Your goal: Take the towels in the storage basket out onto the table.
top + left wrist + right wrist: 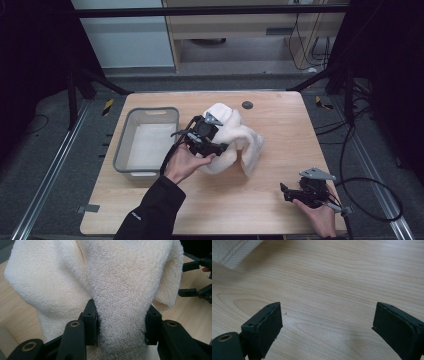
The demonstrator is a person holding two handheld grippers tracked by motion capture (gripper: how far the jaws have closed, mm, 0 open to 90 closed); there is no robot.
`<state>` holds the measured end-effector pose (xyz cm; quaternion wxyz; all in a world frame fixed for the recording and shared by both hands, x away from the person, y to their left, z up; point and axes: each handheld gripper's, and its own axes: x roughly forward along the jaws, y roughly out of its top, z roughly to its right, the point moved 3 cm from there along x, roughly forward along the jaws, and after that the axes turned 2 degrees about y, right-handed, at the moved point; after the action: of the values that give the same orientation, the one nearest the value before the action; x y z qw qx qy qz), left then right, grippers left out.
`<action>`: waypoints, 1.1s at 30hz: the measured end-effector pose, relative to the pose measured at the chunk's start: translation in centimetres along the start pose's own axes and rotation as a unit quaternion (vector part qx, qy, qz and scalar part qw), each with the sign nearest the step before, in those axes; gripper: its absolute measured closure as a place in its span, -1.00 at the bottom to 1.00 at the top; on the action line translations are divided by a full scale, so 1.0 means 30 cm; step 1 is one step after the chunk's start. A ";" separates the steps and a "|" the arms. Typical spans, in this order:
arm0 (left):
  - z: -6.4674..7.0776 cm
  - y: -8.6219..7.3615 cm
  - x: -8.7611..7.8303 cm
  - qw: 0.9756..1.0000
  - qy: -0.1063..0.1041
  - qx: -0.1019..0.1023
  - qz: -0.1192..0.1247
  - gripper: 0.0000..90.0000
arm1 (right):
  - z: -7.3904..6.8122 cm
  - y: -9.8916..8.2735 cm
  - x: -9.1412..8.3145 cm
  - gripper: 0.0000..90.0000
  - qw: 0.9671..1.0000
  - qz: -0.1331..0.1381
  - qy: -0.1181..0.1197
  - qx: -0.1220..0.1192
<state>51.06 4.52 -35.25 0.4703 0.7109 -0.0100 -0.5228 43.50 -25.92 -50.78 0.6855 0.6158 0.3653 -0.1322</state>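
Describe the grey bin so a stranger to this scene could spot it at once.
Start at the wooden table. On its left side, beside the bunched cream towel that the left gripper clamps, sits the grey bin. It is the one rigid, rectangular, open-topped container there, with a grey rim and a pale inside.

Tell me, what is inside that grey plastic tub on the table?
The grey plastic tub shows a pale bare floor. Its near-right corner is hidden behind the left gripper, which is clamped on the cream terry towel beside it.
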 end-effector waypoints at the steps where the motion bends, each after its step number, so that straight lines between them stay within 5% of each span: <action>1: 0.000 -0.003 0.008 1.000 0.000 0.001 -0.002 0.24 | 0.001 0.000 0.000 -0.81 1.000 0.000 -0.001 -0.001; 20: -0.012 -0.064 0.156 0.999 -0.015 -0.024 -0.016 0.17 | 0.001 -0.002 0.003 -0.81 1.000 -0.005 -0.002 -0.003; 33: -0.009 -0.099 0.230 0.999 -0.002 -0.024 -0.022 0.08 | 0.001 -0.002 0.005 -0.81 1.000 -0.005 -0.002 -0.005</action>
<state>52.97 2.87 -42.32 0.4752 0.6986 0.0171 -0.5346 43.59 -25.91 -50.93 0.6882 0.6105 0.3680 -0.1353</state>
